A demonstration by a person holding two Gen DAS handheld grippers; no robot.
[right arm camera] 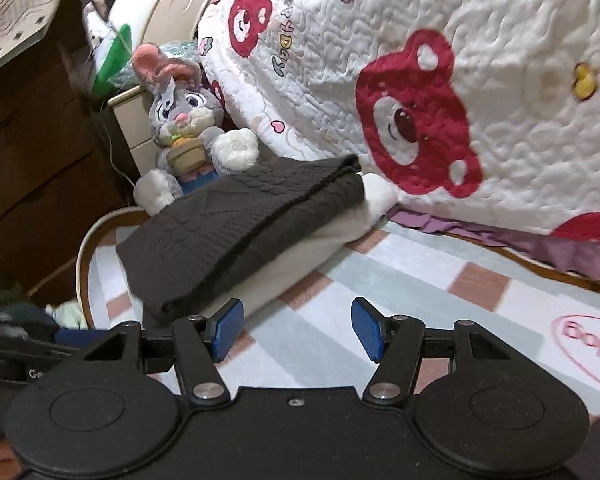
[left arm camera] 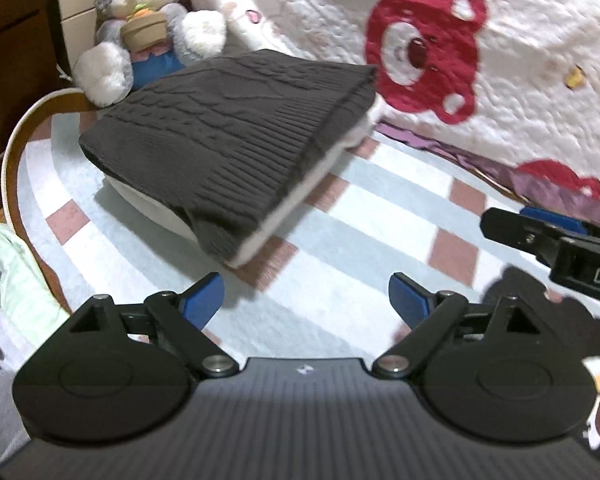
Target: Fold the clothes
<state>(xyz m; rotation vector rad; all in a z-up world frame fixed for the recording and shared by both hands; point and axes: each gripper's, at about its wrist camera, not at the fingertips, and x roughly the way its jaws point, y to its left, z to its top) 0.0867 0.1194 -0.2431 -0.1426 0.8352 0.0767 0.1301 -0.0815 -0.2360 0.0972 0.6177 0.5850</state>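
A folded dark grey knit sweater (left arm camera: 228,132) (right arm camera: 240,224) lies on top of a folded white garment (left arm camera: 260,236) (right arm camera: 300,256), a neat stack on the striped mat. My left gripper (left arm camera: 306,304) hovers open just short of the stack's near corner, holding nothing. My right gripper (right arm camera: 298,330) is open too, empty, close to the stack's near edge. In the left wrist view the right gripper (left arm camera: 548,236) shows at the right edge.
The checked pastel mat (left arm camera: 380,216) (right arm camera: 400,288) has a wooden rim at the left. A plush rabbit (left arm camera: 140,24) (right arm camera: 188,136) sits behind the stack. A white quilt with red bears (left arm camera: 460,48) (right arm camera: 440,100) hangs at the right. Light green cloth (left arm camera: 16,276) lies at the left.
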